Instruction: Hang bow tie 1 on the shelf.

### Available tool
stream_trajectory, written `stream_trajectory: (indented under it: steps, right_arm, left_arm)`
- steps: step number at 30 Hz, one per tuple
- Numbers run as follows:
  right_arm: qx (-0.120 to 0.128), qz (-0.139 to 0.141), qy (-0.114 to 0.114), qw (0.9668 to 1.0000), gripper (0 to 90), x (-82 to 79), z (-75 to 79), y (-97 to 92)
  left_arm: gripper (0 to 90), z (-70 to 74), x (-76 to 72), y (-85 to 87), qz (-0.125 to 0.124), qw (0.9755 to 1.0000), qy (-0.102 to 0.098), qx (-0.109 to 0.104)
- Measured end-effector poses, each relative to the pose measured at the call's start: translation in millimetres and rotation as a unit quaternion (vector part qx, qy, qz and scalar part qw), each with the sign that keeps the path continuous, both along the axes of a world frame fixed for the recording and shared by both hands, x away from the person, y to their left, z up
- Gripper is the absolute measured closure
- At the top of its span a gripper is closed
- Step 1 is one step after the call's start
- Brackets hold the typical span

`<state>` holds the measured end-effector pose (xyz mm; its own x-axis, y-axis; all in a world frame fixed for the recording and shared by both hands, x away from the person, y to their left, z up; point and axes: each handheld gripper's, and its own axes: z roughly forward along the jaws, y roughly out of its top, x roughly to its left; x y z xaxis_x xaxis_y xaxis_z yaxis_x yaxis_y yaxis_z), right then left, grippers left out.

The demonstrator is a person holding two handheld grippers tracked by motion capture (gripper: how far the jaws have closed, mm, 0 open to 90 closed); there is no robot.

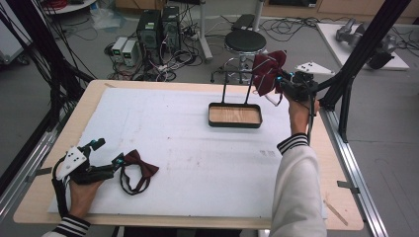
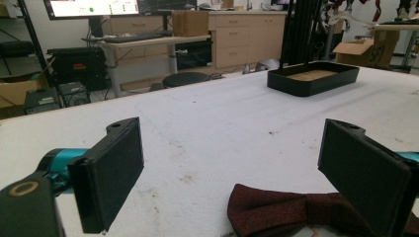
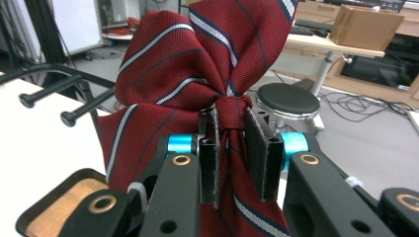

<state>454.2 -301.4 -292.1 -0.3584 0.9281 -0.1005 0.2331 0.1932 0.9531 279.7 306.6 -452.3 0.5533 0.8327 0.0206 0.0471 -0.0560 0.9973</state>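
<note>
A red striped bow tie (image 3: 197, 64) is pinched at its knot by my right gripper (image 3: 232, 148), whose jaws are shut on it. In the high view that gripper (image 1: 282, 81) holds the striped bow tie (image 1: 268, 71) in the air beside the top rail of a black stand (image 1: 236, 74) with a tray base (image 1: 234, 116). A dark maroon bow tie (image 1: 138, 165) with a strap loop lies on the white mat at the near left. My left gripper (image 1: 116, 163) rests beside it with jaws wide open; the maroon bow tie (image 2: 296, 212) lies low between them, untouched.
The stand's two rod ends (image 3: 47, 106) jut out left of the striped tie. A black stool (image 1: 244, 42) and computer boxes (image 1: 158, 27) stand on the floor beyond the table. A black frame post (image 1: 365, 44) rises at the table's right edge.
</note>
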Motion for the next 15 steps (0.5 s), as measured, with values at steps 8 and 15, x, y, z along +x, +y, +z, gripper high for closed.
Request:
stream_trajectory:
  steps: [8,15]
  right_arm:
    - [-0.019,-0.016,0.015,0.9996,76.6,3.3,-3.0,-8.1]
    - [-0.036,-0.026,0.025,0.9987,76.4,0.8,-9.1,-16.8]
  left_arm:
    - [10.7,-0.1,0.0,0.0,0.000,1.0000,0.000,0.000]
    - [10.6,0.0,-0.1,-0.1,0.000,1.0000,0.000,0.001]
